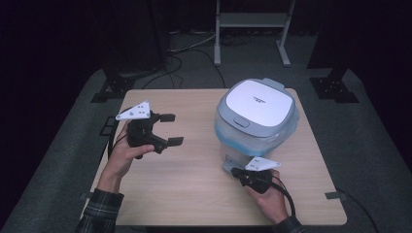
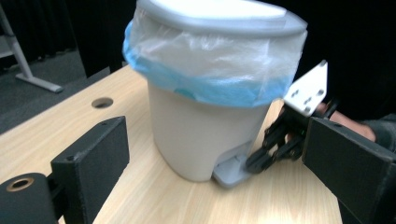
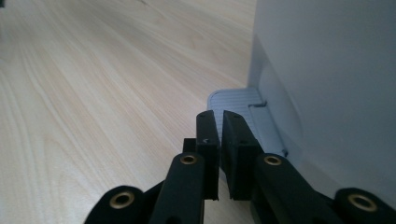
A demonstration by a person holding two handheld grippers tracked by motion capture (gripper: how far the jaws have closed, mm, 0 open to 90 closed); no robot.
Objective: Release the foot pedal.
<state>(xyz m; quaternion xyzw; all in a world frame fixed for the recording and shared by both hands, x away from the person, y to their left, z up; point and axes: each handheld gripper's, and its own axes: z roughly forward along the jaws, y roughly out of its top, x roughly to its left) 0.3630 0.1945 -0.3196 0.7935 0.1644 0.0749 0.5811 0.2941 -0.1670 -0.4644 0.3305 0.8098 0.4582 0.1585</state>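
On the left of the wooden table (image 1: 194, 194), the left gripper (image 1: 169, 129) hovers with its jaws spread wide and nothing between them, pointing rightward toward a small pedal bin (image 1: 256, 116) that stands well apart from it. The bin sits right of centre, lid (image 1: 259, 102) closed, a clear and blue liner (image 2: 210, 70) bunched under the rim. Its grey foot pedal (image 1: 232, 165) juts from the base toward the person. The right gripper (image 1: 236, 171) is at that pedal, tips just above or touching its near edge; its jaws stand almost together, a thin gap between them, gripping nothing. The right hand is by far the nearer one for pressing the pedal down.
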